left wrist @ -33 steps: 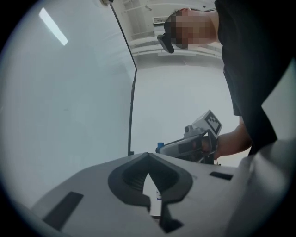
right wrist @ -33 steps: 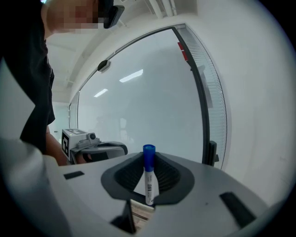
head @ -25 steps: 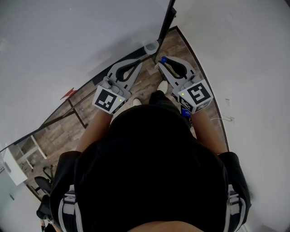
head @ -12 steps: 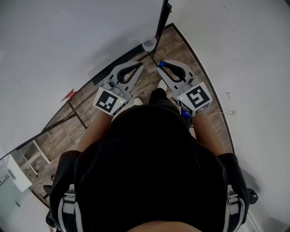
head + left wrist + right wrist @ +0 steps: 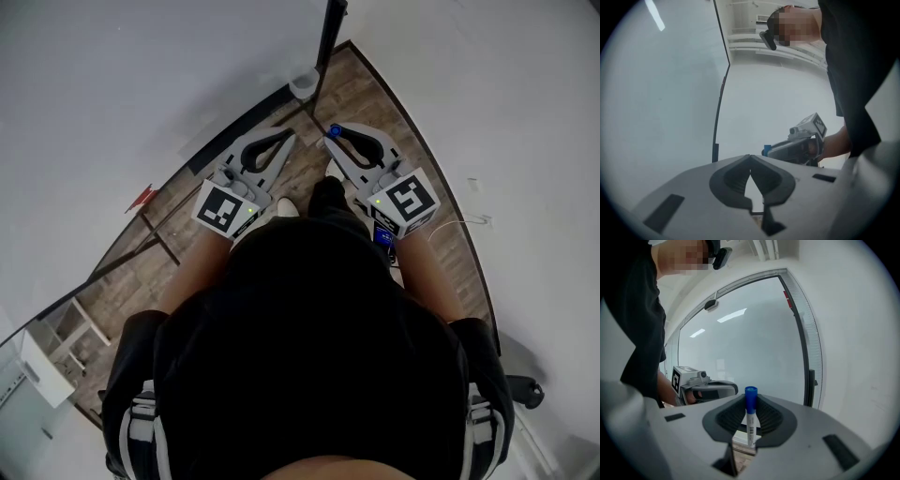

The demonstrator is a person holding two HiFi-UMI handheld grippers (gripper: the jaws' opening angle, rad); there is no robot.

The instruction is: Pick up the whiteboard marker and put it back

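A whiteboard marker (image 5: 750, 425) with a white body and a blue cap stands upright between the jaws of my right gripper (image 5: 749, 401), which is shut on it. From the head view only its blue cap (image 5: 335, 131) shows, at the tip of the right gripper (image 5: 330, 137). My left gripper (image 5: 290, 137) is beside it on the left, shut, with nothing between its tips (image 5: 750, 158). Both point towards the whiteboard (image 5: 750, 343), near its black-framed right edge (image 5: 806, 357).
A small pale cup (image 5: 305, 84) sits by a black pole (image 5: 330, 33) just beyond the grippers, at the whiteboard's foot. White wall (image 5: 506, 112) runs along the right. Wood-look floor (image 5: 309, 169) lies below, and white shelving (image 5: 42, 356) stands far left.
Both grippers have shifted slightly, and the cup now sits a bit farther from their tips in the picture. The marker stays gripped in the right gripper; the left stays shut.
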